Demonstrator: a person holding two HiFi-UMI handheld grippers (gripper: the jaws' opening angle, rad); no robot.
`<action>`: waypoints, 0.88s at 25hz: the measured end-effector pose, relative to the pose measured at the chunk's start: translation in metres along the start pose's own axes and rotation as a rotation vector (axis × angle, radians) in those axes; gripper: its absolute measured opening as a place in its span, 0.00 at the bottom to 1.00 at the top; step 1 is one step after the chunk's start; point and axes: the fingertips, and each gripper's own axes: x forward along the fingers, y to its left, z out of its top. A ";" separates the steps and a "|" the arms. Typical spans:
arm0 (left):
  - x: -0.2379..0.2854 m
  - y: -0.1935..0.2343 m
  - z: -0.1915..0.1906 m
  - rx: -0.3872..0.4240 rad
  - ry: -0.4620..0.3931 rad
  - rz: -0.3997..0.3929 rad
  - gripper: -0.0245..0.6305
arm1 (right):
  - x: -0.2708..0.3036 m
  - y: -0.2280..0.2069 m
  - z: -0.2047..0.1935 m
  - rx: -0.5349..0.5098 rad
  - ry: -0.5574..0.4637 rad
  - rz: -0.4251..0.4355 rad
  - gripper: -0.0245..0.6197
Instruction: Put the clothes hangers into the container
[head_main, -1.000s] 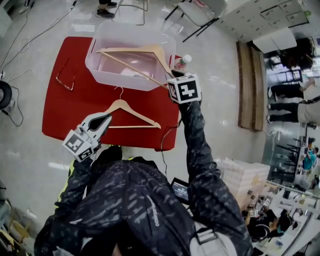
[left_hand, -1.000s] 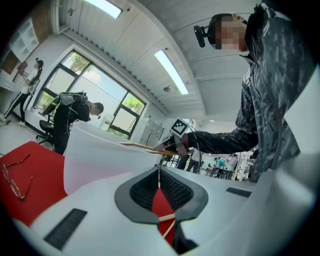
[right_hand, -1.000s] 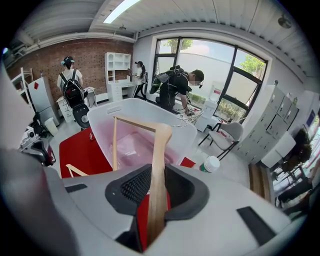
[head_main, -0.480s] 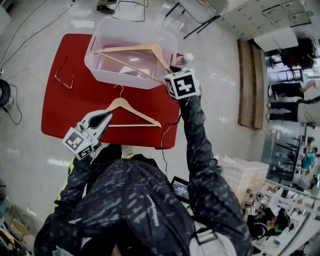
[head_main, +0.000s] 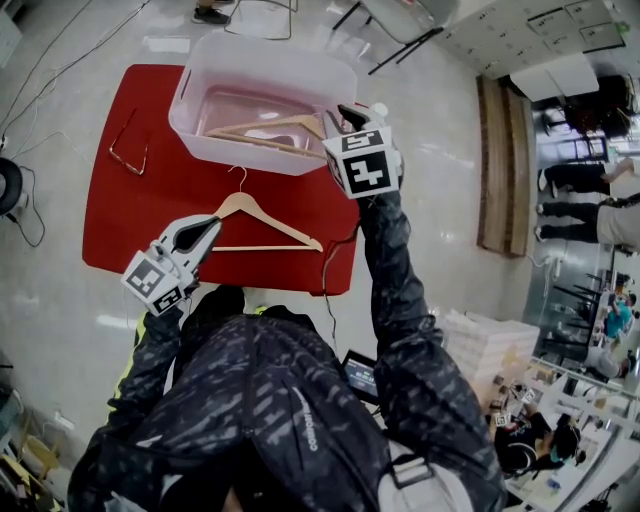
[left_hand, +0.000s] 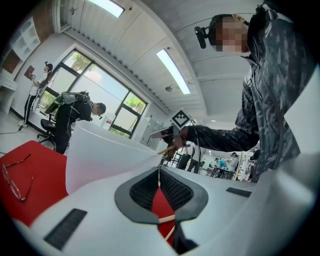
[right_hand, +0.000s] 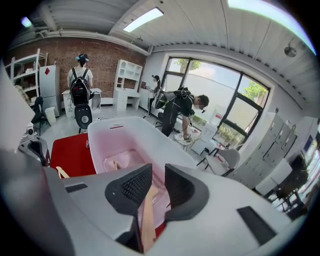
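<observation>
— So, where are the hangers?
— One wooden clothes hanger (head_main: 262, 128) lies tilted inside the translucent container (head_main: 195, 125), with its right end up at the rim. The right gripper (right_hand: 158, 172) is closed on that end, and the wood runs between its pads.
— And the other one?
— The second hanger (head_main: 262, 228) lies flat on the red table (head_main: 120, 225), just in front of the container, hook toward it. The left gripper (left_hand: 159, 169) sits near its left end, jaw tips together, nothing in them.
— Anything to read?
— Little. Each gripper's cube carries black-and-white square markers but no letters. There is pale print on the person's dark jacket (head_main: 300, 400), too blurred to read. In the right gripper view, a small red mark on the container's far end is too small to make out.
— Anything else on the table?
— A pair of glasses (head_main: 128, 152), well left of the container.
</observation>
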 end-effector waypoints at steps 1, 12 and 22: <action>0.000 -0.001 0.001 0.002 -0.001 0.001 0.06 | -0.009 -0.001 0.015 -0.003 -0.053 -0.012 0.16; 0.000 -0.006 0.002 0.026 0.019 0.003 0.06 | -0.040 -0.004 0.036 0.020 -0.157 -0.023 0.12; 0.005 -0.007 0.009 0.038 0.086 0.021 0.05 | -0.048 0.014 0.014 0.058 -0.138 0.038 0.11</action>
